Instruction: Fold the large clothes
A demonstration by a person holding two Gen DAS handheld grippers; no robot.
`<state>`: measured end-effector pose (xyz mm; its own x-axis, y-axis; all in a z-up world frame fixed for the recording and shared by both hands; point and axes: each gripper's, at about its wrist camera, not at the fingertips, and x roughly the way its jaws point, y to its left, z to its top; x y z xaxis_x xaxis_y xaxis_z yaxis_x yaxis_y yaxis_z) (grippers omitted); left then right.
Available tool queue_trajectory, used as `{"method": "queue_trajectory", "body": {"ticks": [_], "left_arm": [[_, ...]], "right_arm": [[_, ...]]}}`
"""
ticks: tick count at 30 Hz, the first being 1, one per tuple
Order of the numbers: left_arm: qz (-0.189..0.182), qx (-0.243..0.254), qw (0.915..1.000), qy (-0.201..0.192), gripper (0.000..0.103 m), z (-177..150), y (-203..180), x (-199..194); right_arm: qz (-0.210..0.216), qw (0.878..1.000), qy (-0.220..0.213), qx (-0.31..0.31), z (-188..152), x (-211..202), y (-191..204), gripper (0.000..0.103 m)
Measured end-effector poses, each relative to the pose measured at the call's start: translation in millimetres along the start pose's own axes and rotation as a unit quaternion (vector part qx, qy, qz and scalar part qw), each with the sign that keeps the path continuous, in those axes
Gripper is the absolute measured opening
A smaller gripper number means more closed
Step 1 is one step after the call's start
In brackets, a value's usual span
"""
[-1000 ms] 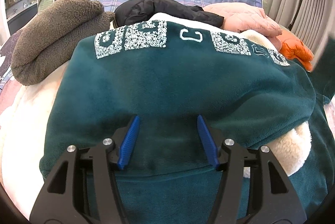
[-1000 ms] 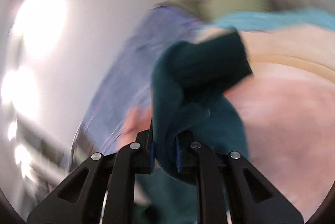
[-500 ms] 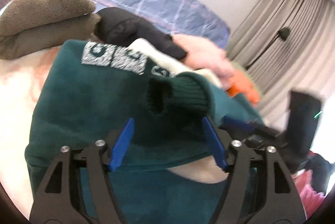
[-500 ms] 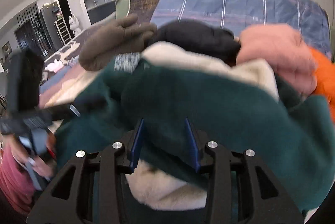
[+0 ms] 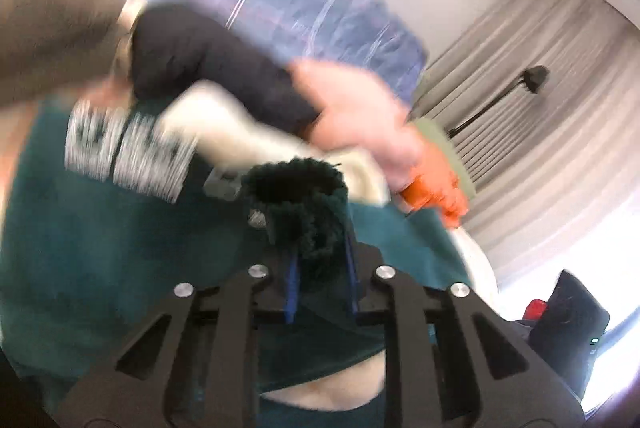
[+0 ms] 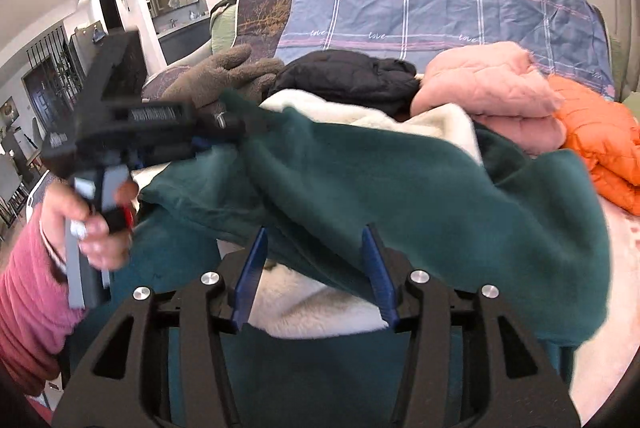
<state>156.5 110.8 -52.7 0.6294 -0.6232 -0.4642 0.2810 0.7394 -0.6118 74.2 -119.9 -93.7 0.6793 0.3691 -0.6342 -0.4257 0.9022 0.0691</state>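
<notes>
A dark green fleece garment with cream lining (image 6: 400, 188) and white lettering (image 5: 124, 156) lies on the bed. My left gripper (image 5: 320, 268) is shut on the garment's ribbed sleeve cuff (image 5: 304, 196), which stands up between the blue pads. In the right wrist view the left gripper (image 6: 224, 132) holds the sleeve stretched across the garment from the left. My right gripper (image 6: 316, 268) is open just above the green fabric, with nothing between its pads. The left wrist view is blurred.
Folded clothes are piled behind the garment: brown fleece (image 6: 224, 72), a black jacket (image 6: 348, 76), a pink quilted jacket (image 6: 488, 88) and an orange jacket (image 6: 596, 144). A blue plaid cover (image 6: 420, 8) drapes the headboard. Curtains (image 5: 540, 100) hang at the right.
My right gripper let go of the green sleeve and opened. My left gripper, open before, closed on the sleeve cuff and is moving with it.
</notes>
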Motion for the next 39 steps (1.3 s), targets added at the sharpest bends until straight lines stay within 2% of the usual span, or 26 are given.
{"method": "queue_trajectory", "body": {"ticks": [1, 4, 5, 7, 8, 9, 11, 12, 13, 14, 15, 16, 18, 20, 21, 23, 25, 26, 28, 29, 30, 31, 32, 33, 36, 39], "left_arm": [[-0.007, 0.021, 0.9995, -0.02, 0.018, 6, -13, -12], [-0.025, 0.088, 0.9909, -0.099, 0.018, 19, -51, -67], [-0.017, 0.108, 0.9865, -0.122, 0.018, 20, -56, -84], [0.013, 0.133, 0.9816, -0.137, 0.02, 15, -51, -103], [0.042, 0.135, 0.9816, -0.128, 0.021, 9, -41, -103], [0.066, 0.129, 0.9829, -0.114, 0.023, 3, -28, -98], [0.129, 0.092, 0.9856, -0.059, 0.024, -15, 15, -76], [0.159, 0.072, 0.9842, -0.03, 0.024, -25, 38, -64], [0.187, 0.063, 0.9802, -0.013, 0.028, -32, 53, -55], [0.226, 0.062, 0.9721, -0.002, 0.028, -41, 67, -50], [0.258, 0.065, 0.9639, -0.007, 0.028, -45, 74, -52], [0.269, 0.062, 0.9611, -0.016, 0.027, -45, 75, -58], [0.265, 0.057, 0.9615, -0.045, 0.026, -31, 67, -79], [0.262, 0.084, 0.958, -0.082, 0.026, -20, 42, -97], [0.244, 0.1, 0.96, -0.096, 0.027, -14, 24, -102], [0.208, 0.122, 0.9655, -0.099, 0.033, -7, 2, -99], [0.185, 0.146, 0.9683, -0.084, 0.045, -6, -16, -84], [0.186, 0.163, 0.9666, -0.067, 0.045, -10, -26, -65], [0.202, 0.178, 0.9624, -0.034, 0.048, -20, -25, -32], [0.22, 0.179, 0.9589, 0.001, 0.05, -32, -13, -10], [0.243, 0.184, 0.952, 0.027, 0.051, -40, 1, 9], [0.265, 0.197, 0.9427, 0.047, 0.052, -51, 14, 28], [0.27, 0.224, 0.9357, 0.037, 0.053, -68, 26, 39], [0.267, 0.223, 0.937, 0.031, 0.052, -70, 27, 38], [0.271, 0.221, 0.9363, 0.036, 0.052, -66, 24, 35], [0.274, 0.226, 0.9342, 0.033, 0.052, -69, 24, 39]], "right_arm": [[-0.003, 1.0, -0.013, 0.002, 1, -12, -5, 0.05], [-0.017, 0.998, -0.059, 0.024, 6, -44, -28, 0.064], [-0.028, 0.997, -0.07, 0.035, 7, -51, -37, 0.067], [-0.066, 0.993, -0.071, 0.06, 8, -56, -57, 0.067], [-0.081, 0.992, -0.058, 0.071, 7, -52, -66, 0.067], [-0.096, 0.991, -0.026, 0.086, 1, -38, -77, 0.067], [-0.115, 0.988, 0.031, 0.099, -10, -9, -91, 0.067], [-0.133, 0.983, 0.072, 0.108, -21, 11, -100, 0.067], [-0.132, 0.979, 0.088, 0.125, -29, 20, -107, 0.067], [-0.124, 0.979, 0.088, 0.137, -32, 22, -110, 0.067], [-0.12, 0.979, 0.079, 0.144, -31, 17, -112, 0.067], [-0.121, 0.98, 0.073, 0.142, -28, 12, -111, 0.066], [-0.131, 0.981, 0.049, 0.132, -16, -3, -106, 0.066], [-0.128, 0.984, 0.02, 0.121, -4, -14, -99, 0.067], [-0.12, 0.986, 0.001, 0.116, 6, -19, -93, 0.067], [-0.104, 0.988, -0.02, 0.11, 18, -20, -84, 0.067], [-0.079, 0.991, -0.028, 0.101, 27, -9, -67, 0.067], [-0.07, 0.993, -0.026, 0.097, 25, -4, -61, 0.067], [-0.06, 0.994, 0.014, 0.089, 24, 28, -53, 0.067], [-0.07, 0.993, 0.045, 0.088, 17, 48, -52, 0.069], [-0.098, 0.99, 0.073, 0.07, 4, 72, -49, 0.071], [-0.118, 0.991, 0.06, 0.037, -6, 82, -43, 0.076], [-0.139, 0.99, 0.038, 0.001, -14, 85, -34, 0.078], [-0.152, 0.988, 0.034, -0.011, -15, 84, -29, 0.079], [-0.129, 0.99, 0.045, 0.025, -8, 84, -39, 0.08], [-0.133, 0.99, 0.039, 0.023, -11, 84, -41, 0.086]]}}
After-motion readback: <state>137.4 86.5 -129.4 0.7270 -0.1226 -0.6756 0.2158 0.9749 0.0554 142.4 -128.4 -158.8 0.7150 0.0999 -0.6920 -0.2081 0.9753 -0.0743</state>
